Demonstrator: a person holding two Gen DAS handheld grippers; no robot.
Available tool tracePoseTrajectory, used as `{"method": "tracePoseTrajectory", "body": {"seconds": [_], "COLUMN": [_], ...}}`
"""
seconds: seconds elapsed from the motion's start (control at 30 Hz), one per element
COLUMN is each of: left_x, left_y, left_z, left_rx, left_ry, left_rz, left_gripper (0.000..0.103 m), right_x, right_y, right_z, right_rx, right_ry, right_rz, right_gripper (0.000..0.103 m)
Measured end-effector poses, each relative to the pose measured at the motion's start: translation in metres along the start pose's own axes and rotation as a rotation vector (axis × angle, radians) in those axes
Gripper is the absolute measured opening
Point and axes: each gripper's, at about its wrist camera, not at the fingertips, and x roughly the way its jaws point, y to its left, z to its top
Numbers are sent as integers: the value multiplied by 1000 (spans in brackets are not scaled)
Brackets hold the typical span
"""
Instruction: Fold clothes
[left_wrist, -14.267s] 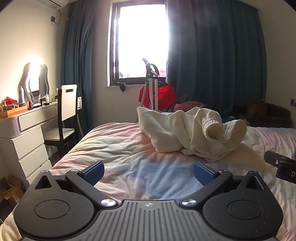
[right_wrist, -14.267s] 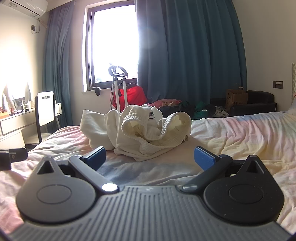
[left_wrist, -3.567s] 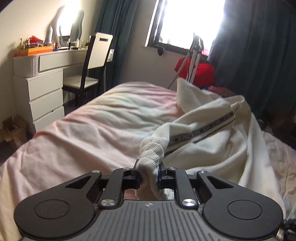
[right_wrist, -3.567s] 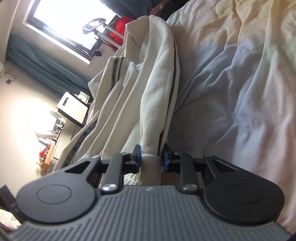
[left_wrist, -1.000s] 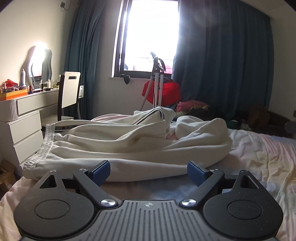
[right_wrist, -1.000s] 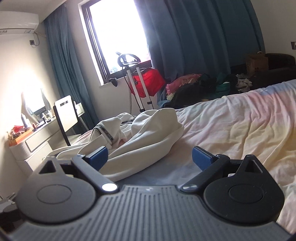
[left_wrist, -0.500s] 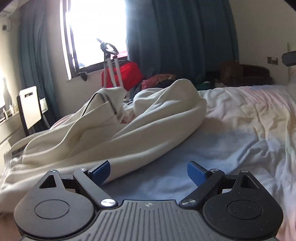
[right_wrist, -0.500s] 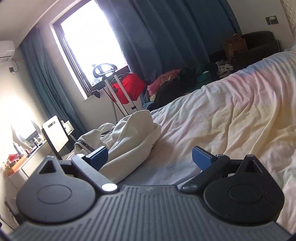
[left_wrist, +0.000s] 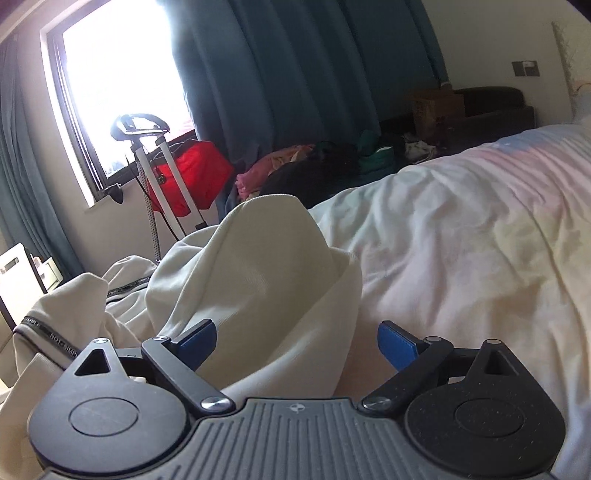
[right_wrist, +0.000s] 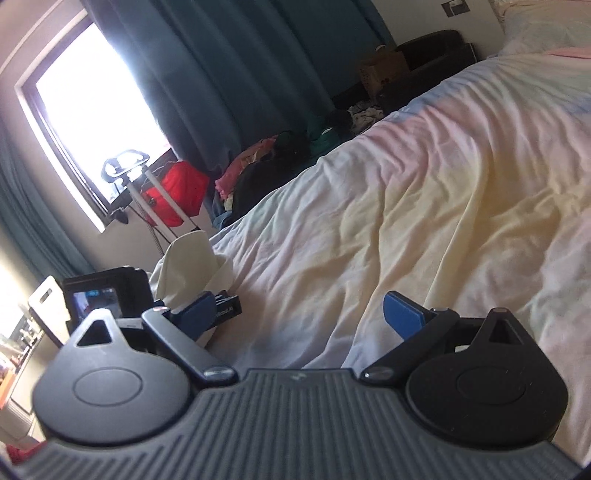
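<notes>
A cream garment (left_wrist: 258, 273) with a black lettered stripe lies bunched on the bed (left_wrist: 461, 236). My left gripper (left_wrist: 295, 341) is open; a raised fold of the garment sits between its blue pads, not clamped. My right gripper (right_wrist: 301, 314) is open and empty over bare sheet (right_wrist: 424, 206). In the right wrist view the garment (right_wrist: 192, 262) shows at the left, partly hidden by the left gripper's camera body (right_wrist: 107, 295).
Beyond the bed stand a red bag on a stand (left_wrist: 184, 181), a window (left_wrist: 122, 81), teal curtains (left_wrist: 303, 74) and a pile of clothes on the floor (left_wrist: 317, 162). A white chair (left_wrist: 18, 277) is at the far left.
Both grippers have swung right and tilted. The left gripper has moved closer, so the garment's fold now lies between its open pads. The left gripper's body has come into the right wrist view.
</notes>
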Motion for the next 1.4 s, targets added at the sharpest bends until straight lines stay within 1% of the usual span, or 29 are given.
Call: {"method": "tracePoseTrajectory", "body": {"seconds": [0.03, 0.07, 0.13, 0.2, 0.23, 0.27, 0.3, 0.33, 0.43, 0.5, 0.53, 0.6, 0.67, 0.73, 0.8, 0.83, 0.97, 1.0, 1.03, 1.07, 1.1, 1.13, 1.17, 1.23, 1.3, 1.37, 1.4], "left_x": [11, 22, 39, 53, 59, 63, 65, 64, 38, 6, -14, -56, -97, -127, -147, -153, -171, -176, -181, -189, -199, -208, -217, -236, -255, -271, -276], "left_y": [-4, -7, -14, -17, -18, -16, -14, -12, 1, 21, 34, 60, 82, 87, 84, 81, 75, 76, 77, 80, 83, 90, 97, 111, 128, 143, 149], "left_z": [2, 5, 10, 18, 22, 27, 31, 36, 47, 54, 56, 59, 45, 22, -6, -19, -57, -64, -71, -76, -81, -84, -88, -96, -103, -109, -112], "left_rx": [14, 31, 67, 55, 47, 25, 3, -11, -60, -123, -172, -278, -400, -427, -432, -418, -387, -384, -380, -377, -383, -389, -394, -405, -396, -389, -382], "left_ry": [20, 38, 40, 55, 63, 81, 103, 114, 58, 17, -10, -68, -114, -125, -107, -94, -43, -31, -19, -22, -31, -35, -38, -44, -54, -65, -70], "left_rz": [7, -5, -2, 20, 32, 12, -6, 1, -18, -60, -107, -210, -321, -369, -425, -436, -439, -443, -447, -448, -446, -447, -449, -454, -417, -383, -366], "left_gripper": [98, 98, 97, 89, 73, 46, 32, 14, 10, 10, 10, 10, 10, 10, 11, 11, 13, 14, 16, 20, 22, 29, 38, 41, 47, 61, 65], "right_x": [3, 6, 13, 20, 23, 25, 27, 29, 30, 26, 23, 16, 8, -1, -5, -7, 1, 7, 12, 18, 24, 29, 28, 27, 26, 27, 28], "right_y": [-2, -1, 2, 3, 3, 2, 1, 0, -7, -10, -10, -11, -10, -9, -7, -7, -15, -18, -21, -24, -27, -29, -29, -30, -31, -34, -36], "right_z": [0, -2, -5, -7, -8, -8, -9, -9, -7, -5, -4, -2, 1, 4, 5, 6, 1, -1, -3, -4, -6, -7, -6, -5, -6, -8, -9], "right_rx": [20, 32, 35, 35, 34, 30, 26, 23, 50, 56, 59, 65, 69, 84, 91, 96, 191, 221, 254, 282, 310, 335, 334, 333, 350, 375, 390], "right_ry": [-8, -15, -23, -26, -29, -33, -37, -41, -49, -65, -74, -90, -108, -124, -121, -116, 13, 59, 113, 166, 219, 267, 265, 260, 256, 255, 256], "right_rz": [0, 8, 14, 12, 10, 0, -10, -20, -25, -25, -24, 14, 50, 102, 146, 169, 278, 311, 349, 380, 411, 438, 430, 416, 425, 430, 430], "right_gripper": [99, 99, 99, 99, 99, 99, 99, 99, 99, 99, 99, 99, 99, 99, 99, 99, 100, 100, 98, 93, 90, 82, 76, 74, 74, 74, 74]}}
